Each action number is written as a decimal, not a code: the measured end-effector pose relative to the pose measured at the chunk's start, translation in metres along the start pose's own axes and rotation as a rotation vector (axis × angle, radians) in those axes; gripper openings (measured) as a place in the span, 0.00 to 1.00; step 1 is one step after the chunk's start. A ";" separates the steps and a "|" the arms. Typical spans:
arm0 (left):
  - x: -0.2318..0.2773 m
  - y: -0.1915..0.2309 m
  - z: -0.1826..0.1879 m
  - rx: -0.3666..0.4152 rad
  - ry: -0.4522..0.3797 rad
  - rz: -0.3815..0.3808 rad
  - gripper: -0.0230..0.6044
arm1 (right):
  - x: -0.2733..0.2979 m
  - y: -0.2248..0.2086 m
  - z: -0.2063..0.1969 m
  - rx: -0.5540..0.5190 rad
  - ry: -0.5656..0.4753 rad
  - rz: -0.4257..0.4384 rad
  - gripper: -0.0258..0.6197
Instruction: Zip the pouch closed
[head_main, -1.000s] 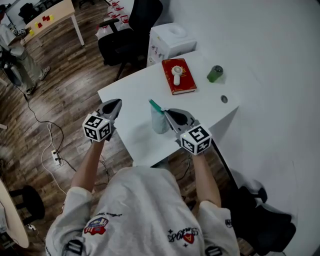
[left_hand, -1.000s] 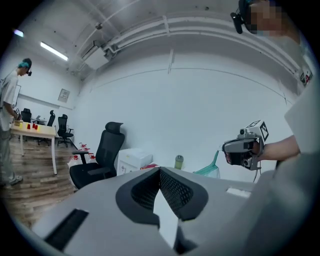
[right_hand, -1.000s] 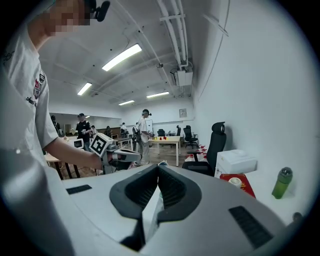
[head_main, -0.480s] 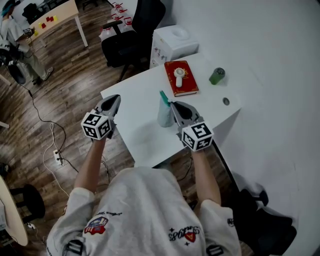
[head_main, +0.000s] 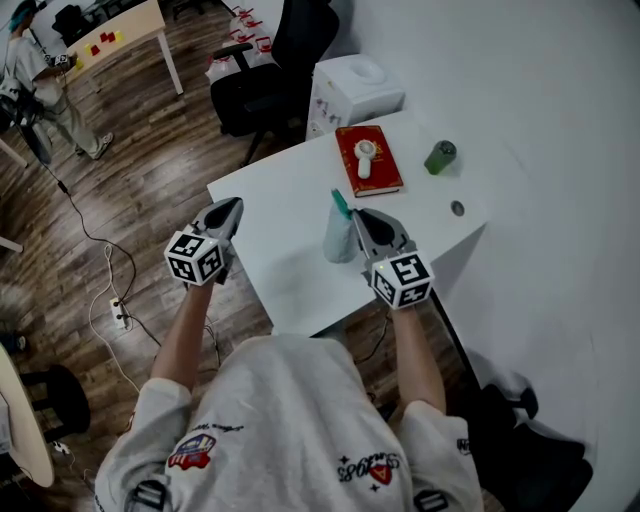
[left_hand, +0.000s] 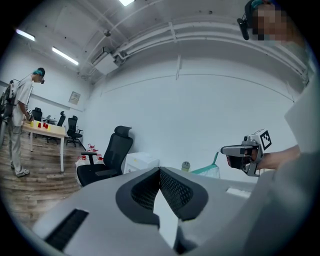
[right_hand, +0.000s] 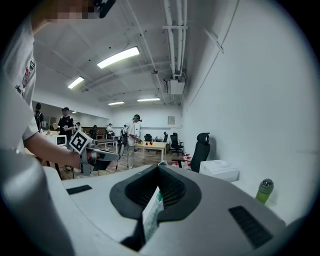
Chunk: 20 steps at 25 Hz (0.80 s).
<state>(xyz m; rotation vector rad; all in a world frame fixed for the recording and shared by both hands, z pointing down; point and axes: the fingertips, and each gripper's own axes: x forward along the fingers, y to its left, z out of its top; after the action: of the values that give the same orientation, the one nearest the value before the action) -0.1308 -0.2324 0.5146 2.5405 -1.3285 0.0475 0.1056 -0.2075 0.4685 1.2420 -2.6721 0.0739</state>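
Observation:
A pale pouch with a teal top edge hangs upright over the near part of the white table. My right gripper is shut on the pouch's side. In the right gripper view the pouch's edge is pinched between the closed jaws of that gripper. My left gripper hovers by the table's left edge, shut and holding nothing. In the left gripper view its jaws meet with no gap, and the pouch shows beyond them beside the right gripper.
A red book with a white object on it lies at the table's far side. A green bottle and a small round disc are to its right. A white cabinet and a black chair stand behind the table.
My right gripper has carried the pouch a little up and farther over the table. The left gripper has stayed where it was.

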 end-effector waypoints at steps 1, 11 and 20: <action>-0.001 0.001 -0.001 -0.005 -0.002 0.001 0.04 | 0.000 0.000 0.000 -0.002 -0.002 -0.003 0.05; -0.005 0.004 -0.005 -0.021 -0.004 0.006 0.05 | 0.004 -0.003 0.001 0.002 -0.011 -0.020 0.05; -0.007 0.004 -0.014 -0.033 0.007 -0.001 0.04 | 0.009 0.001 0.001 0.004 -0.014 -0.015 0.05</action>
<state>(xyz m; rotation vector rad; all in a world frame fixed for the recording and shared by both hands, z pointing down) -0.1368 -0.2250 0.5282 2.5117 -1.3139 0.0342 0.0992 -0.2135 0.4693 1.2684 -2.6754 0.0684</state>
